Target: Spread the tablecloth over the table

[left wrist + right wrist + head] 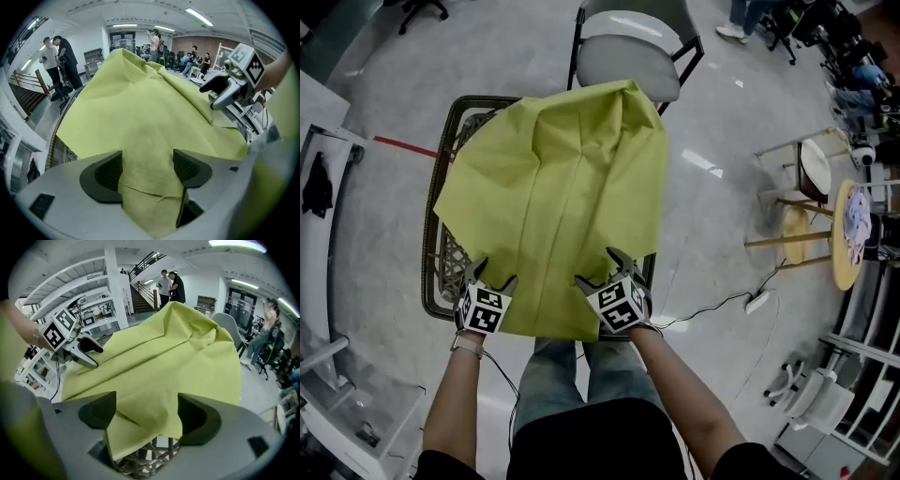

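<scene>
Nearest the camera, the person's two forearms reach forward and down. The left gripper (492,277) and the right gripper (600,270) sit side by side at the near edge of a yellow-green tablecloth (553,178).

Both grippers are unclenched. Their jaws stand wide apart, with the near hem of the cloth lying loose in each gap and nothing pinching it.

The cloth is draped over a dark wire-mesh table (439,262). It lies skewed and creased, leaving a strip of mesh bare along the left side. In the right gripper view, mesh also shows just under the near corner.

Further off, the cloth's far end rises in folds towards a grey chair (628,56) standing just beyond the table.

The spreading looks partly done. To finish it well, each gripper likely needs to close on the hem near a corner, not mid-edge. Both should then draw out evenly and a little to the left until the bare mesh is covered. The pull should stay low and gentle, so the far folds flatten without the cloth sliding off.
</scene>
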`<action>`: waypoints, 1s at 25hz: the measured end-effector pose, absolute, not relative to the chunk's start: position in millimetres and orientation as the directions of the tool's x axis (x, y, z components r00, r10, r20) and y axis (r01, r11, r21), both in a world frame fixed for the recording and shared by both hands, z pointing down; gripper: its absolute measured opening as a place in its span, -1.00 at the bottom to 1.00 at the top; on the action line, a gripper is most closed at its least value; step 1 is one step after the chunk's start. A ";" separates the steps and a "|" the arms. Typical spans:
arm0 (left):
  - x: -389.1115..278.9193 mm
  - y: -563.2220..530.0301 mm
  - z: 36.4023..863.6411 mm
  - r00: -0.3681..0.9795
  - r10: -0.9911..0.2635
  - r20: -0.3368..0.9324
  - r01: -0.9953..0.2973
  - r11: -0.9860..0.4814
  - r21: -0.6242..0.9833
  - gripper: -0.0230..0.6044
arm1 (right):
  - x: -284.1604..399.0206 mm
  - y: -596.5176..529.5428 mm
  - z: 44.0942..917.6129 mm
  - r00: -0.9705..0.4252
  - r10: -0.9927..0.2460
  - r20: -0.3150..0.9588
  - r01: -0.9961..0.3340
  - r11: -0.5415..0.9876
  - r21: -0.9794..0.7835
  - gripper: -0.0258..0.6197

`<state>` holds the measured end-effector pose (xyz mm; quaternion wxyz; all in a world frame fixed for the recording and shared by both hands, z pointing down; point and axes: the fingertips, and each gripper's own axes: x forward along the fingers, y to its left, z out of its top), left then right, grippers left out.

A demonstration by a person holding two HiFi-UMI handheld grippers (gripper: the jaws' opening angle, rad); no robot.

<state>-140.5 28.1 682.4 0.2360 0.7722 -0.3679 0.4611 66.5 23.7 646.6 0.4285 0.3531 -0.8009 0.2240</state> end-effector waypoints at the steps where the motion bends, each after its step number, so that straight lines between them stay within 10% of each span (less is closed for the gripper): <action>1: -140.2 28.0 682.8 0.311 -0.352 0.883 -0.787 -0.616 0.032 0.14 | 64.5 26.4 651.3 -0.374 -0.367 0.852 -0.758 0.650 -0.053 0.30; 9: -138.6 28.5 683.7 0.355 -0.361 0.862 -0.784 -0.617 0.064 0.13 | 68.5 32.7 676.6 -0.313 -0.346 0.884 -0.791 0.610 -0.042 0.16; 15: -150.0 27.0 678.1 0.277 -0.406 0.871 -0.771 -0.634 -0.051 -0.73 | 84.5 32.4 672.6 -0.245 -0.380 0.892 -0.824 0.567 0.016 -0.62; 25: -203.3 18.5 673.9 0.216 -0.405 0.888 -0.792 -0.605 -0.083 -0.85 | 133.7 43.0 667.3 -0.115 -0.404 0.908 -0.877 0.471 0.098 -0.87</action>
